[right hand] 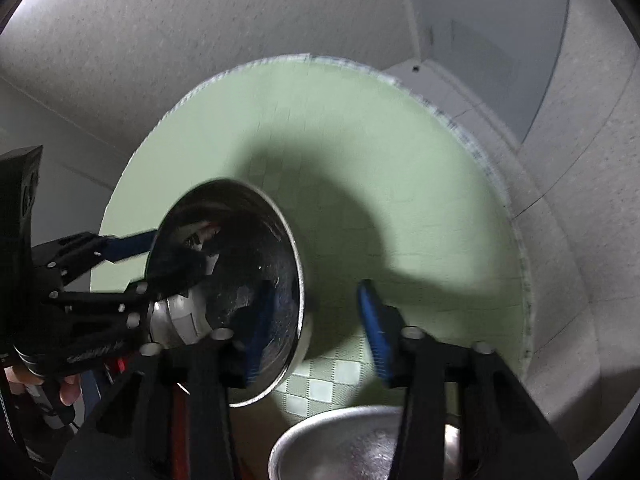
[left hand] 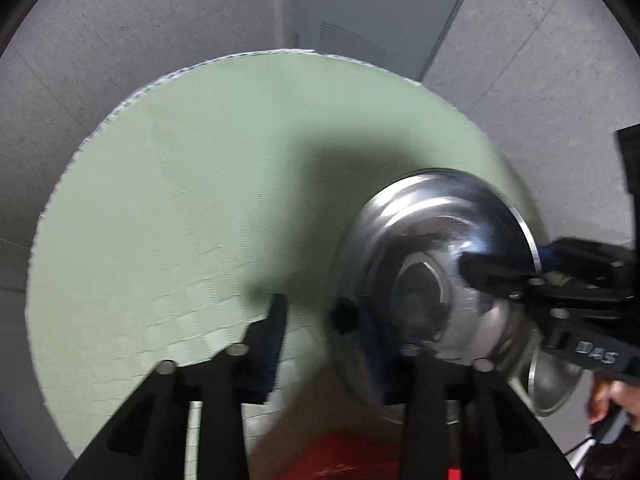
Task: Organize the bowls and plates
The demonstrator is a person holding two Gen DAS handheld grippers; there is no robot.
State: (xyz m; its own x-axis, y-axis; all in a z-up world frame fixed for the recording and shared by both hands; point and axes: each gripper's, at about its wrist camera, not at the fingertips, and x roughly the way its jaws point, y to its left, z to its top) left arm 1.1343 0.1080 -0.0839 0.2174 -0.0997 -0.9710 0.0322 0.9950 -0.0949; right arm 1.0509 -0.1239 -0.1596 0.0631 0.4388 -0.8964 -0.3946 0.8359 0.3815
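**A:** What's my left hand-held gripper (left hand: 310,318) doing?

**B:** From the right wrist camera I see it coming in from the left, fingers drawn close together across the rim of the bowl (right hand: 240,248). It looks clamped on that rim, one finger outside and one inside. The bowl hangs tilted above the mat (left hand: 180,200), its mouth turned towards my right camera.

**A:** And the right hand-held gripper (right hand: 316,320)?

**B:** Parted. The bowl's near rim runs between its fingers. One blue pad sits over the inside wall and the other pad (right hand: 376,332) stands clear of the rim, out over the mat. I see no squeeze there.

**A:** The left view is smeared. I can make out the bowl's rounded outside and the ring of its base, not much more.

**B:** It's bright steel, thin-walled, with a flat rolled lip. The inside is scuffed and throws back dark reflections. The pads are ribbed blue, on black fingers with round silver bolt heads.

**A:** Anything else down there?

**B:** A second bowl (right hand: 344,444), also steel and duller inside, sits low at the near edge of the right view, mouth up. The mat is pale green, woven in small squares, with a frayed whitish edge.
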